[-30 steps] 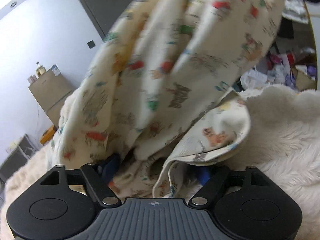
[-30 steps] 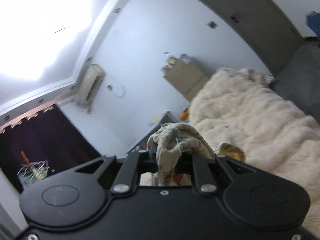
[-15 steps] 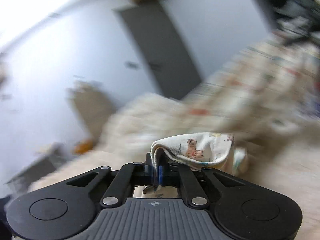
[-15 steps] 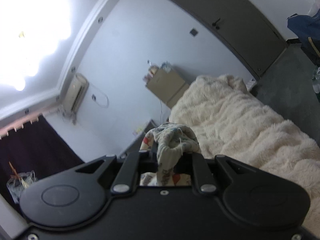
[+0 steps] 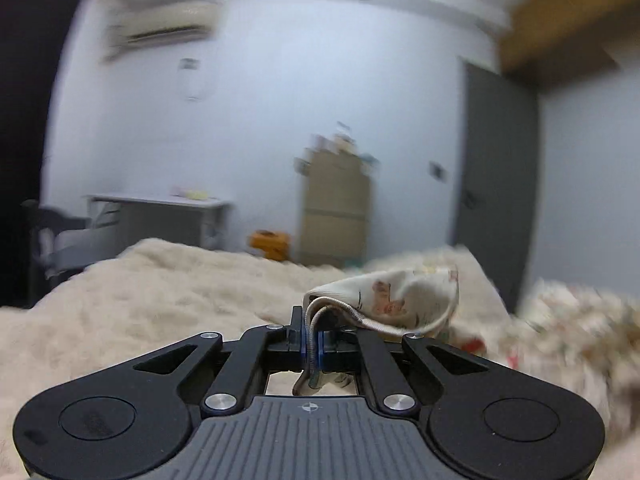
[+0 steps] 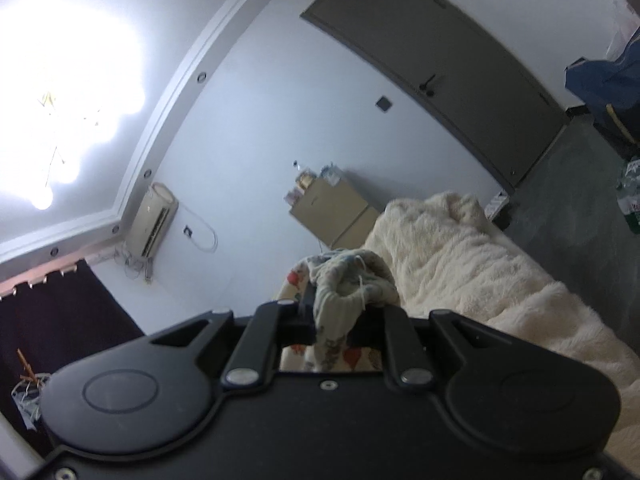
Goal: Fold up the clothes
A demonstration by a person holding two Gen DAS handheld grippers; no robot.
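So both my hands have the same piece of clothes rn. My left gripper (image 5: 314,344) is pinched tight on a thin edge of the cloth (image 5: 400,300), w/ the blue pads squeezed on a ribbed hem that loops up and over. My right gripper (image 6: 336,320) is clamped on a fat bunch of the same kind of printed cloth, and more of it hangs down under the jaws. It is cream colored w/ small red, orange and green cartoon pics on it. In the left view the rest of it trails off to the right and lies on the bed (image 5: 140,292), but that part is blurry so I can't tell its shape. The bed has a fluffy cream blanket (image 6: 480,272) on it, thick and shaggy like fur. I think the cloth is v. light and floppy. It won't break, but it droops and bunches up fast, so it won't hold a shape by itself. The knit hem looks a bit thicker and stiffer than the rest, so that's a good spot to hold, prob at two corners or the two ends of one edge, so it hangs flat between my hands. My right hold looks like a wad, not a neat corner, so the fold may come out lumpy. The fuzzy blanket might grab the cloth a little when I lay it down.
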